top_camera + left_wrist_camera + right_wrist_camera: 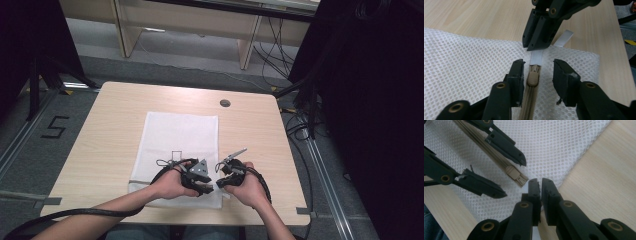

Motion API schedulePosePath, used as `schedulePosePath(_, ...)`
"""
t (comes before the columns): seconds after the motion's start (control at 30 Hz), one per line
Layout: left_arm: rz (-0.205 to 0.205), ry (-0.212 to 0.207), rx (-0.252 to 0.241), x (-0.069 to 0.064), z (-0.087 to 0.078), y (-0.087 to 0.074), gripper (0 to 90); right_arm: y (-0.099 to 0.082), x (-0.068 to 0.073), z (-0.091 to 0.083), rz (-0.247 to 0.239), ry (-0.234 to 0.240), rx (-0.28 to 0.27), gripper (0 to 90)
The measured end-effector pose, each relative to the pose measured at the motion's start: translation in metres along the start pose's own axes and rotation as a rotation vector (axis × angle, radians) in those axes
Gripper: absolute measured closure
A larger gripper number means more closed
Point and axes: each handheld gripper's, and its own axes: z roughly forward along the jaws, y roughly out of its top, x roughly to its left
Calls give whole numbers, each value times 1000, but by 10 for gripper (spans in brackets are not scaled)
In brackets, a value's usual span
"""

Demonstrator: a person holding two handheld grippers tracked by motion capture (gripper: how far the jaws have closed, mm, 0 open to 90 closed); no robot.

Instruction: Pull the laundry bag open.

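A white mesh bag (180,135) lies flat on the wooden table (110,130). A beige zipper runs along its near edge. In the left gripper view the zipper pull (533,78) sits between the jaws of my left gripper (538,66), which is open, with its pads apart from the pull on both sides. Just beyond the pull, my right gripper (535,46) is shut on the white fabric tab (536,57) at the zipper's end. The right gripper view shows its jaws (539,185) pressed together at the bag's corner, beside the pull (513,173). Both hands are at the table's near edge (200,179).
A round cable hole (225,103) lies in the table beyond the bag. Bare wood lies left and right of the bag. Black curtains and stands flank the table, with cables on the floor at the right and a "5" marked on the floor at the left (54,127).
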Motion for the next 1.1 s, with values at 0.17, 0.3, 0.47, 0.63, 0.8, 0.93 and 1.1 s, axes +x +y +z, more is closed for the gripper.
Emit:
schedulePosePath(0.17,-15,-5,9,4,2,-1,692,0,-3,2,2,11,-7,859)
schedulePosePath(0.3,-74,-15,5,9,3,-1,725,-1,-4,2,-1,15,-8,859)
schedulePosePath(0.47,-34,-15,21,6,4,3,727,-1,-6,3,4,27,-8,860)
schedulePosePath(0.63,3,-12,35,6,6,5,767,-1,-5,4,3,29,-7,861)
schedulePosePath(0.8,21,-9,43,3,6,6,819,-1,-3,4,29,31,7,861)
schedulePosePath(0.93,7,-12,46,5,6,6,830,-1,-3,6,7,31,1,868)
schedulePosePath(1.1,-9,-17,50,5,5,7,839,-1,-2,8,20,35,9,884)
